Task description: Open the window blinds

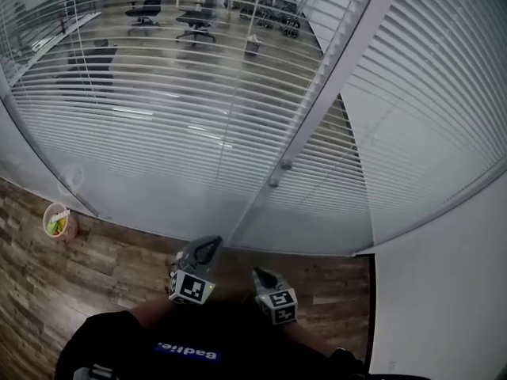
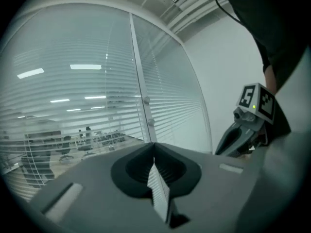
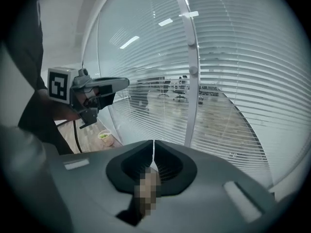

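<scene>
- Starting nearest, the left gripper [image 1: 214,245] and the right gripper [image 1: 259,275] are held low over the wood floor [image 1: 47,291] — each with its jaws pressed together, nothing between them.
- Just ahead, the window blinds [image 1: 182,109] are seen lowered along the curved glass wall, beside a pale mullion [image 1: 333,85].
- A small cup [image 1: 58,222] is set at the left by the glass.
- Office chairs [image 1: 198,18] are seen through the slats — farthest off.

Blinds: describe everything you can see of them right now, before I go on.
The blinds are thin white horizontal slats, plastic or metal by their look, hanging apparently behind curved glass and stopping above a plain band near the floor. A pale post splits them into panels. Left of it the slats are tilted partly open, so office chairs show through; right of it they look more closed. Nothing touches them.
</scene>
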A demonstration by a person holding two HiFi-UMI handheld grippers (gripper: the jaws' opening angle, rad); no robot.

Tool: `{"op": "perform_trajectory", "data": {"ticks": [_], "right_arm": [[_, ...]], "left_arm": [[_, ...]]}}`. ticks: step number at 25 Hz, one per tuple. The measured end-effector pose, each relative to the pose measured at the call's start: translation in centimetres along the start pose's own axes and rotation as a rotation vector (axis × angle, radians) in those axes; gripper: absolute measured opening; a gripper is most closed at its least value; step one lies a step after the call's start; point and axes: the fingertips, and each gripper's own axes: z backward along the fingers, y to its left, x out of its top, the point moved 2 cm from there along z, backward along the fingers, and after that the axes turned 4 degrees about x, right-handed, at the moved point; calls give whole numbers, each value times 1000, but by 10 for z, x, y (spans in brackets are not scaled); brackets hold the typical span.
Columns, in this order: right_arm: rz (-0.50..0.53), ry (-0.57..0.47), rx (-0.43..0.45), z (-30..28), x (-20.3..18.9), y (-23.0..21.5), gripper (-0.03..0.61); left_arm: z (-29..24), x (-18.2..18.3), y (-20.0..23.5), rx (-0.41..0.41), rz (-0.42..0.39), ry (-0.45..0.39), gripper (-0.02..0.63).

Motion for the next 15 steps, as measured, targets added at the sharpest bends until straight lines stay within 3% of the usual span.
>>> {"op": "perform_trajectory", "data": {"ticks": [3,7,15], "right_arm": [[-21,2,-20,6,-6,4,12],[-1,-8,18,8,3,-7,12],[19,-49,85,30,-3,-8,12]], "left_arm": [[15,-19,-29,-85,-2,35,-5],[12,-19,-56,-144,-16,68,-5],[32,-12,-69,-37,-34,129,-5]]}}
